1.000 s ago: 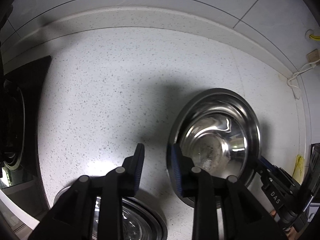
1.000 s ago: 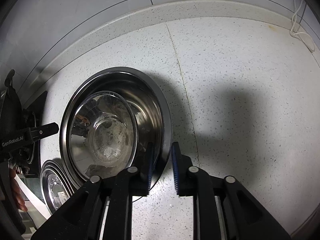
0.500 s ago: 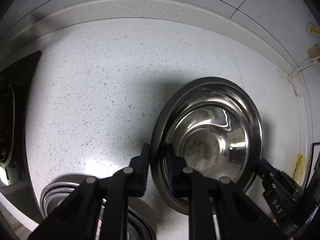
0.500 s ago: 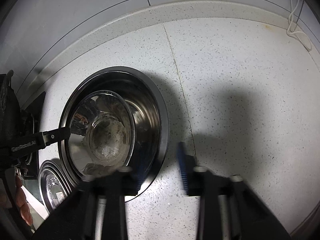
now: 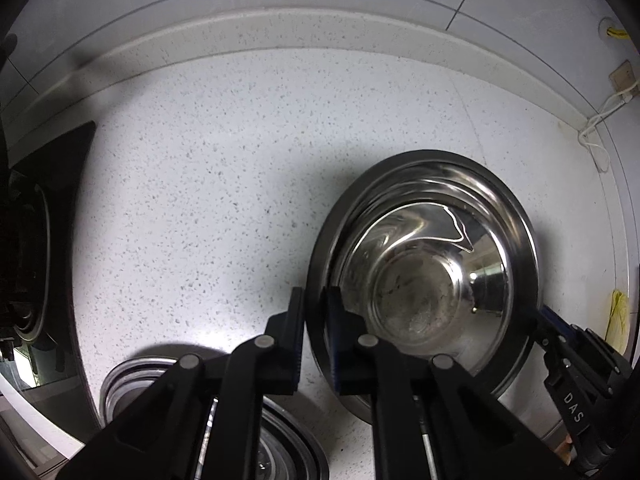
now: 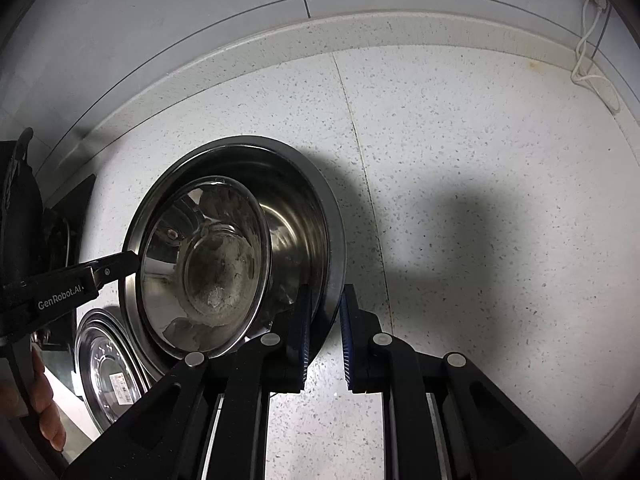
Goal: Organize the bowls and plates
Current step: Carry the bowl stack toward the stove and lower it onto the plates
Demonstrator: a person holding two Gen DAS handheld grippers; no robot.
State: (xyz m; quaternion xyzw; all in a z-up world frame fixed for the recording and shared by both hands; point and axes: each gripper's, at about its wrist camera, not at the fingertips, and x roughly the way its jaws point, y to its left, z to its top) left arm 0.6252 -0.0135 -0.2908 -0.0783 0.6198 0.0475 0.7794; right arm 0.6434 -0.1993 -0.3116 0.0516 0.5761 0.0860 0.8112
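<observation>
A large steel bowl (image 5: 516, 216) sits on the speckled white counter, with a smaller steel bowl (image 5: 420, 280) nested inside it. It also shows in the right wrist view: the large bowl (image 6: 296, 184) and the small bowl (image 6: 208, 256). My left gripper (image 5: 314, 336) is shut on the large bowl's left rim. My right gripper (image 6: 324, 328) straddles the bowl's right rim, its jaws a little apart around it. A stack of steel plates (image 5: 280, 440) lies under my left gripper, and shows at the lower left of the right wrist view (image 6: 108, 368).
A black stove (image 5: 28, 240) stands at the counter's left edge. A raised backsplash (image 6: 360, 28) and tiled wall run along the back. A white cable (image 6: 592, 60) and wall socket sit at the far right corner. Speckled counter (image 6: 500, 160) stretches right of the bowls.
My left gripper closed on the large bowl's left rim. My right gripper opened, then narrowed again around the right rim. The bowl barely shifted.
</observation>
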